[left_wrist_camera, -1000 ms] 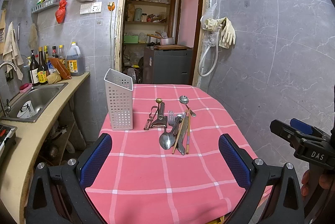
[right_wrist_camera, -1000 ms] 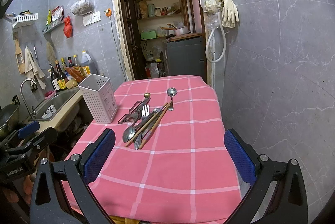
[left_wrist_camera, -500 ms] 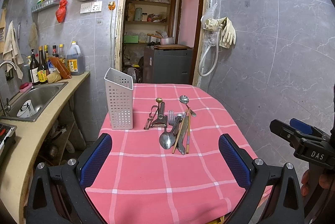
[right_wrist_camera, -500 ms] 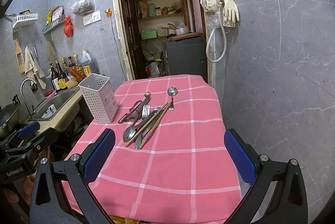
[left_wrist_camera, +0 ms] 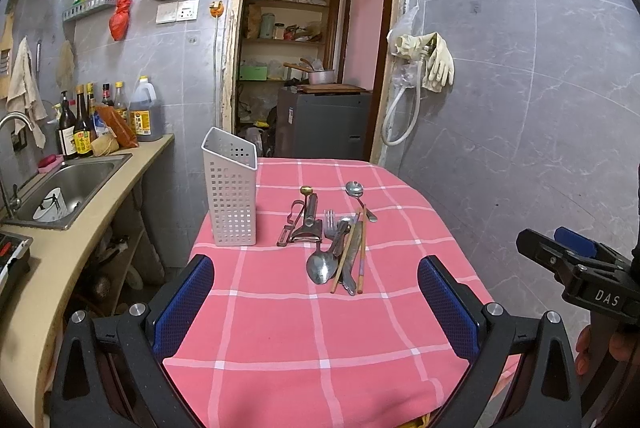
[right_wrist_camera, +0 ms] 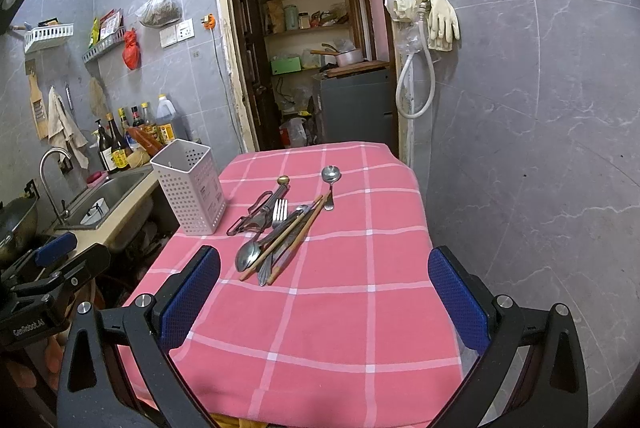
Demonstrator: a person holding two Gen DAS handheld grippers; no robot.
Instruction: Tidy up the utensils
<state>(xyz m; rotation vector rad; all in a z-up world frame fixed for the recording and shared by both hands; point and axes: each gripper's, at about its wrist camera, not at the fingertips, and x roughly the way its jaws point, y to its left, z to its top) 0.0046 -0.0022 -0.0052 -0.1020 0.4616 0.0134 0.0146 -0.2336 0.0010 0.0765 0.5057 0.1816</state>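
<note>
A pile of utensils lies mid-table on the pink checked cloth: a large spoon, a fork, wooden chopsticks, a metal peeler and a small spoon set apart behind. The pile also shows in the right wrist view. A white perforated utensil holder stands upright at the table's left edge, also in the right wrist view. My left gripper and my right gripper are both open and empty, held above the table's near edge, short of the pile.
A counter with a steel sink and bottles runs along the left, close to the table. A grey tiled wall bounds the right. An open doorway with a grey cabinet lies behind the table.
</note>
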